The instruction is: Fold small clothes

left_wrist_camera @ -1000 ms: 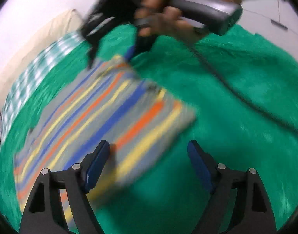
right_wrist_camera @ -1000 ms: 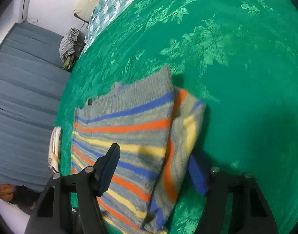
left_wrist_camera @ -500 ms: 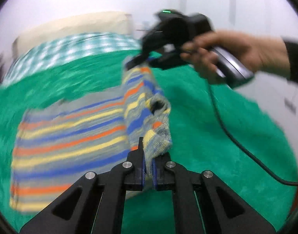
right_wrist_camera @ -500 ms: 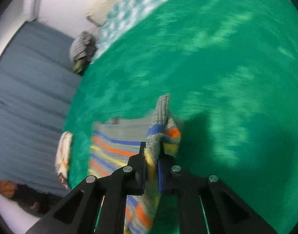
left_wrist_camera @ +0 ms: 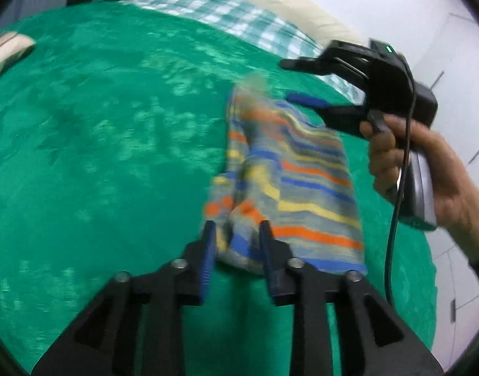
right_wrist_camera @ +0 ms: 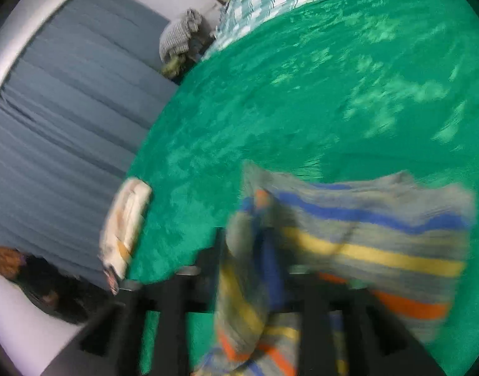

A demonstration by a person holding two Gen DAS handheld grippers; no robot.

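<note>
- Two grippers work one striped garment (left_wrist_camera: pixel 289 185), which lies right of centre in the left wrist view, on the green bedspread (left_wrist_camera: pixel 107 131).
- Your left gripper (left_wrist_camera: pixel 236 247) has its jaws parted, with the near hem of the cloth bunched loosely between the blue pads (left_wrist_camera: pixel 208 250); I judge it is not clamped.
- Your right gripper (left_wrist_camera: pixel 305 81), held in your right hand (left_wrist_camera: pixel 427 172) at the upper right of that view, shows its fingers well apart, just above the far end of the garment.
- In the right wrist view the striped cloth (right_wrist_camera: pixel 364 250) fills the lower right and drapes over the fingers, heavily blurred; that view alone does not settle the jaw state.
- The step in hand looks like the end of a fold: the garment sits doubled over in a narrower strip, with a loose ridge on its left side.
- Next, you likely need to back both tools clear without dragging the top layer, then flatten that ridge or take the short end for another fold.
- A folded pale cloth (right_wrist_camera: pixel 126 225) lies at the bedspread's edge, centre left of the right wrist view, and a checked sheet (left_wrist_camera: pixel 226 15) runs along the top of the left wrist view.
- No brand, label or writing is readable; only a small green light (left_wrist_camera: pixel 388 49) shows on the right tool.
</note>
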